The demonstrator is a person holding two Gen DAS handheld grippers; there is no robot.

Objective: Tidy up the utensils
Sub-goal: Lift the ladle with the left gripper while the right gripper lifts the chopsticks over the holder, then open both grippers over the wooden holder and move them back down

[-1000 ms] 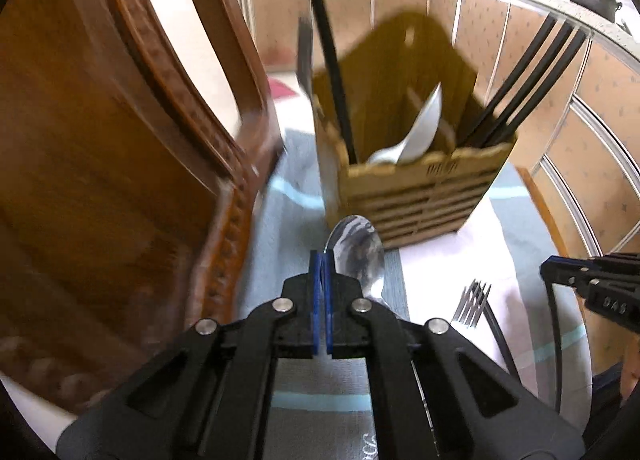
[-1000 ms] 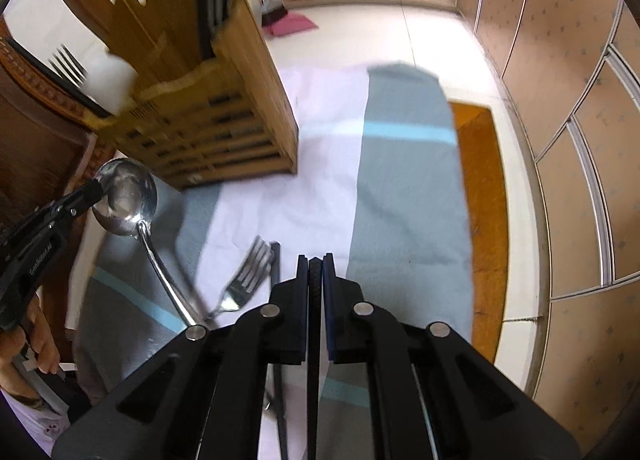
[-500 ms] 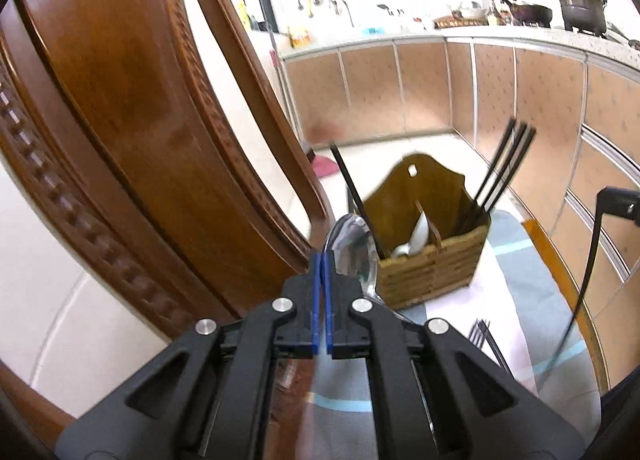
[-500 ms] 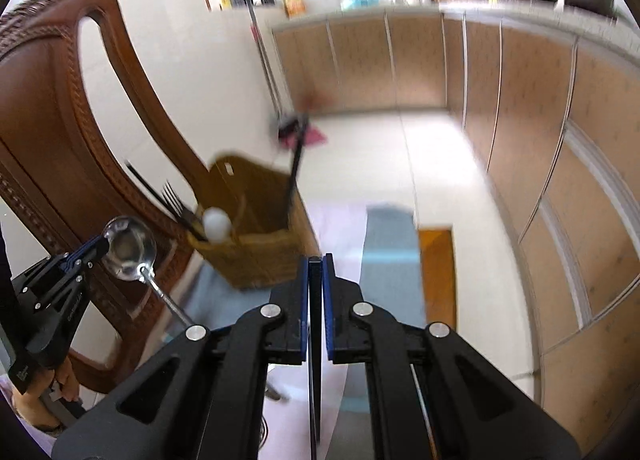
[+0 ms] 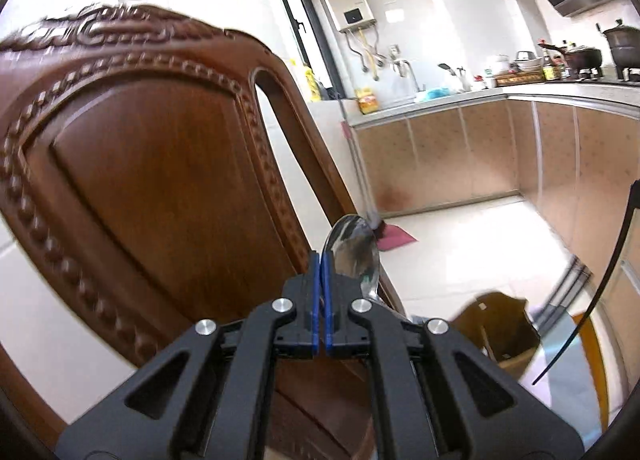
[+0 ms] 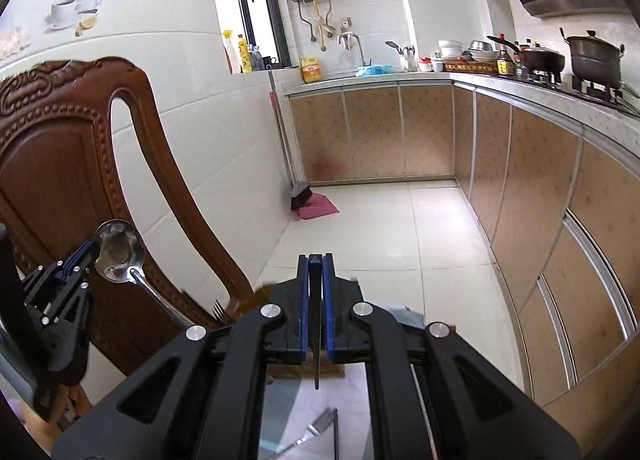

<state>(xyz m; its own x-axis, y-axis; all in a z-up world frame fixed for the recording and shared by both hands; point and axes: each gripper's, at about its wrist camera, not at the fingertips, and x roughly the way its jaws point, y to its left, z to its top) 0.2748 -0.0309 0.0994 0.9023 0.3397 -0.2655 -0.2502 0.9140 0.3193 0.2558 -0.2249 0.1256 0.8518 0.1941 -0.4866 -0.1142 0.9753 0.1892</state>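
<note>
My left gripper (image 5: 322, 260) is shut on a steel spoon (image 5: 354, 250), bowl up beside the fingertips, held high in front of the chair back. The right wrist view shows that gripper (image 6: 86, 250) and the spoon (image 6: 118, 252) at the left. My right gripper (image 6: 315, 260) is shut on a thin black utensil (image 6: 316, 324) that hangs down between the pads. The same black utensil curves down the right edge of the left wrist view (image 5: 608, 280). The wooden utensil holder (image 5: 500, 334) sits low on the striped cloth (image 5: 568, 376), mostly hidden in the right wrist view. A fork (image 6: 316, 430) lies on the cloth.
A carved wooden chair back (image 5: 140, 180) stands close on the left; it also shows in the right wrist view (image 6: 60, 164). Kitchen cabinets (image 6: 560, 200) run along the right and far side. A broom (image 6: 296, 188) leans at the far wall over the tiled floor.
Both grippers have risen well above the table with their utensils still held. The holder and cloth have dropped to the bottom of both views.
</note>
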